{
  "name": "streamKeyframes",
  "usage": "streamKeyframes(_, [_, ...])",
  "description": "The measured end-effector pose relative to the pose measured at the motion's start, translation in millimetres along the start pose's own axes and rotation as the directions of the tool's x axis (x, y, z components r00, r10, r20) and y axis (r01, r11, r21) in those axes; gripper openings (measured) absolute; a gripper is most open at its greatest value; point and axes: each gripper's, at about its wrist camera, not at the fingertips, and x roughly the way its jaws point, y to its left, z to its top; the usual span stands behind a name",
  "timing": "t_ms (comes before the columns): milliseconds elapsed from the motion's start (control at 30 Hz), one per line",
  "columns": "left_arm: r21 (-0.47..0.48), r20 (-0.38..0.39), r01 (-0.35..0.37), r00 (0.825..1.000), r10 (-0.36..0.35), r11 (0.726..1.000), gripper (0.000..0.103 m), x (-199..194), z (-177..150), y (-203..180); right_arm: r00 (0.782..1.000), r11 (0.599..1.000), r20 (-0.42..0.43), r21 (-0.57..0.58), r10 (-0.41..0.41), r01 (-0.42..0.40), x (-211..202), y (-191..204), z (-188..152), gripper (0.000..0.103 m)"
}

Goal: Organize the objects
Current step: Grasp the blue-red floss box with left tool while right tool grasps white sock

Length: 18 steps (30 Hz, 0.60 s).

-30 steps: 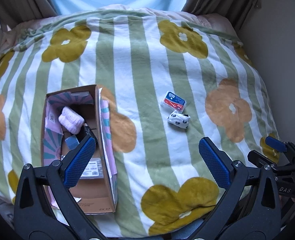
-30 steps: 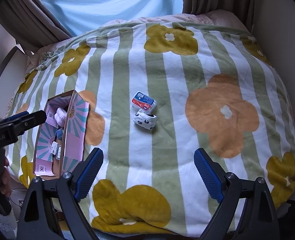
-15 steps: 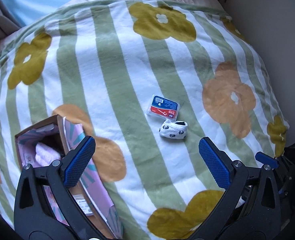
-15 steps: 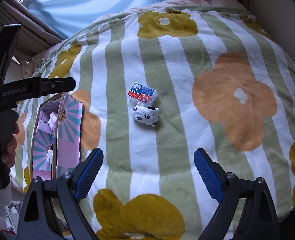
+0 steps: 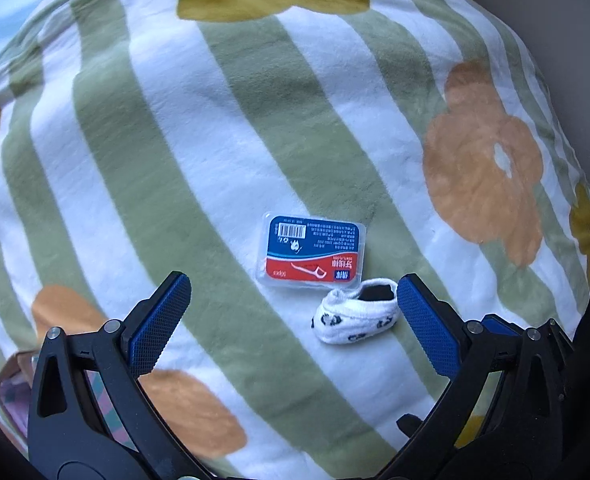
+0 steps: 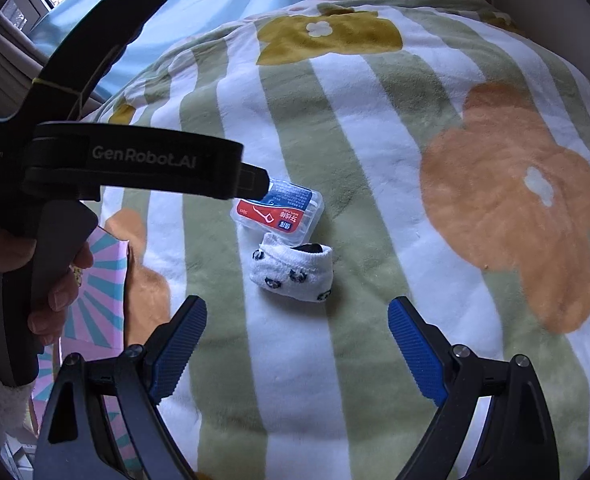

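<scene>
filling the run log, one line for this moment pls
left claw: open, over floss box | right claw: open, empty | sock: on blanket touching floss box | nothing held

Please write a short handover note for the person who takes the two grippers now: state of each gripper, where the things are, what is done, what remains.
Left gripper: open, empty, low over the blanket, near the floss pick box.
Right gripper: open, empty, short of the rolled sock.
Floss pick box and rolled sock lie side by side on the blanket, loose.
Cardboard box sits on the left side; its contents are not visible.
Left to do: both loose items, probably into the cardboard box.
</scene>
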Motion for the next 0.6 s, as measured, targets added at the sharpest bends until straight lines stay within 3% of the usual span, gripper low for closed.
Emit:
streamKeyframes(400, [0.120,-0.100,0.009,0.995,0.003,0.993,0.102,61.9,16.0,-7.1,0.997,0.999,0.067,-0.010,-0.034,0.035,48.4,5.5,-2.0,0.090])
streamKeyframes(600, [0.163,-0.147,0.015,0.989,0.009,0.986,0.098,78.3,17.7,-11.9,0.997,0.999,0.062,0.003,-0.040,0.040,63.3,5.6,1.4,0.081])
